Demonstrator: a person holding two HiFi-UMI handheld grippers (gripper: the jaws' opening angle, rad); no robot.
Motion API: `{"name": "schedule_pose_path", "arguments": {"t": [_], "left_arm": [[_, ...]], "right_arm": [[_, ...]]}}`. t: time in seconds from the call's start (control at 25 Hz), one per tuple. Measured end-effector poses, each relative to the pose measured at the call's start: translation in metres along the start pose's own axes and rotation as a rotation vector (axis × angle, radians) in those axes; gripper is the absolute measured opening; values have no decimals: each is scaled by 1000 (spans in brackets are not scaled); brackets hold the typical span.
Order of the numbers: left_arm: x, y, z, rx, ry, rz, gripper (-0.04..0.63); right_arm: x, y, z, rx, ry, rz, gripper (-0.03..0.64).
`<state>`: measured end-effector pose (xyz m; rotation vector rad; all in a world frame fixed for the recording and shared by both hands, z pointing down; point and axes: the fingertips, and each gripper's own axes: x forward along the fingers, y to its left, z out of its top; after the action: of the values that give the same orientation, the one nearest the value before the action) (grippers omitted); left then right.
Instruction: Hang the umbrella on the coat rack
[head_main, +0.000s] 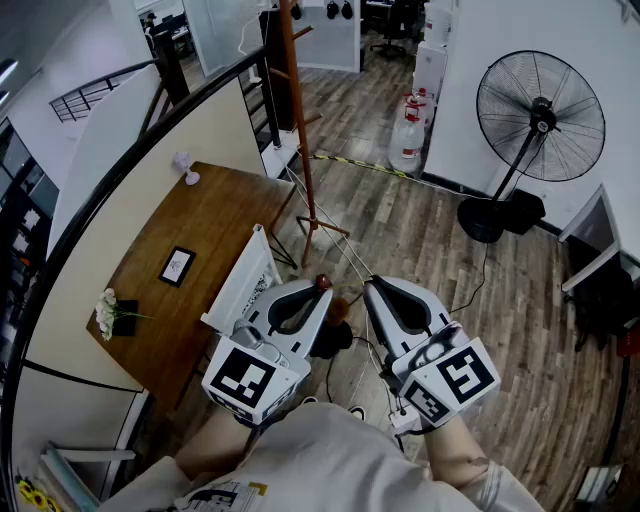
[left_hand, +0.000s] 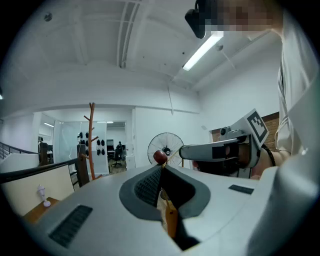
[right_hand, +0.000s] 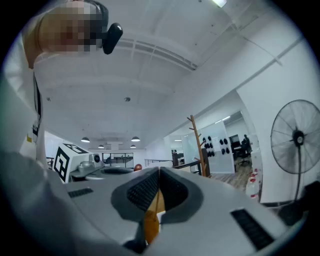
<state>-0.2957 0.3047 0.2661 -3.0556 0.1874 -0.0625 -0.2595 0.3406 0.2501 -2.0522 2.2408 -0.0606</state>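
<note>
Currently left tool (head_main: 319, 291) is pinched shut on the umbrella (head_main: 338, 336) just under its red knob (left_hand: 160, 156) (dark body hangs between both tools). Right tool (head_main: 372, 285) jaws together, empty. Coat rack (head_main: 300, 130) stands past the table's (head_main: 200, 240) far corner.

The top edge cuts off the tall reddish-brown wooden coat rack (head_main: 297, 110); the red-knobbed dark umbrella (head_main: 322, 283) is mostly hidden.
</note>
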Motion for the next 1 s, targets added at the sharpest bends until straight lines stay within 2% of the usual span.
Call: {"name": "schedule_pose_path", "arguments": {"t": [0.2,0.44,0.68,1.0], "left_arm": [[8,-14,-3,-2,7,9,0],[24,-43,-14,-55,-3,-24,0],[41,-61,-22,-61,15,-38,0],[68,-50,-28,-65,19,-68,0]], "right_arm": [[-14,-9,-3,48,-8,21,11],[-37,-29,-14,85,-13,8,11],[-54,-46,-20,82,3,-3,11],[-44,-72,-25,61,20,-17,11]]}}
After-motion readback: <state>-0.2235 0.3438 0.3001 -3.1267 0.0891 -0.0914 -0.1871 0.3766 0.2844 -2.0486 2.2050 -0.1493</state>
